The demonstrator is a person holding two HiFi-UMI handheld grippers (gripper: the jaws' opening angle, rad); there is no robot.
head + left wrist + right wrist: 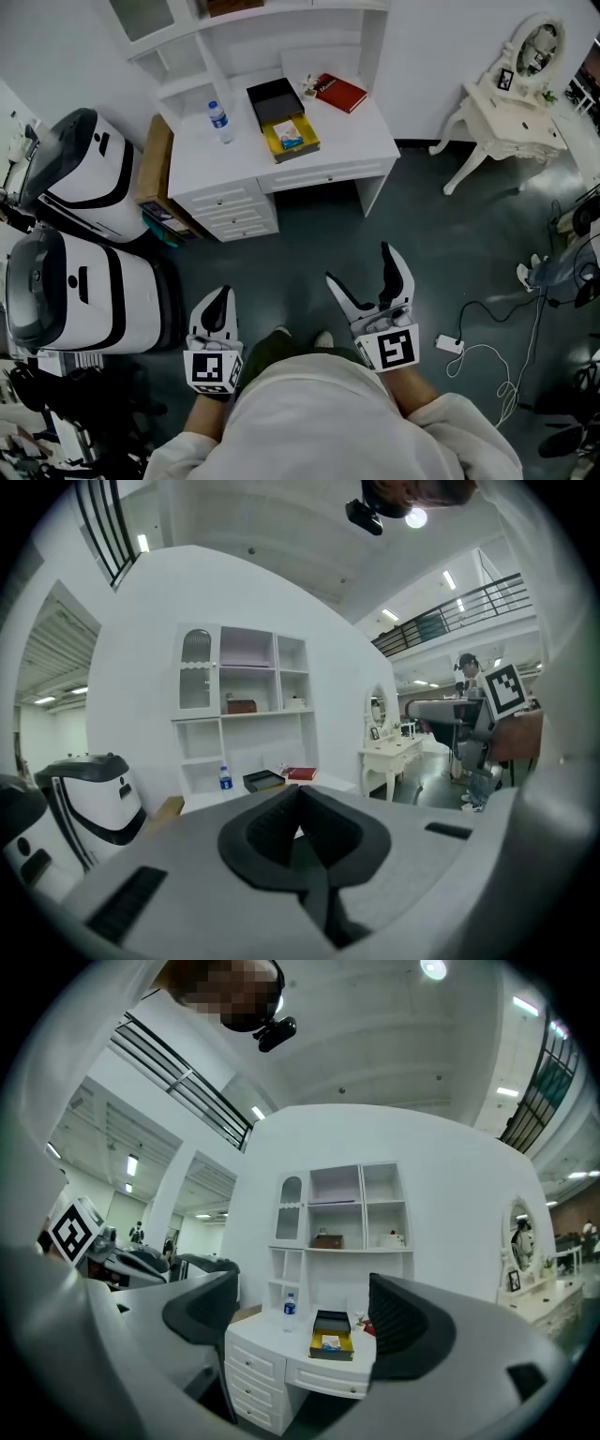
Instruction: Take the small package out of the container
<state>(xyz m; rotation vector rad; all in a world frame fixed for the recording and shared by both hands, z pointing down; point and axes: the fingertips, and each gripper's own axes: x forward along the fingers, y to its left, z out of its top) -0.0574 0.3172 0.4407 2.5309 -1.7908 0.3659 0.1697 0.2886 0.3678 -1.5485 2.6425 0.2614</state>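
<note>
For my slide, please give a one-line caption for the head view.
Person faces the desk, left gripper shut, right gripper open and empty; the package lies in the yellow container.

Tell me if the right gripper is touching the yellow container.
Apart: the head view shows bare floor between the right gripper and the yellow container on the desk.

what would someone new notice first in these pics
The white desk at the top of the head view draws the eye: a yellow container on it holds the small package, with a water bottle to its left and a red book to its right. Nearer the person, both grippers hang over the dark floor, well short of the desk: the right gripper wide open and empty, the left gripper shut.
</note>
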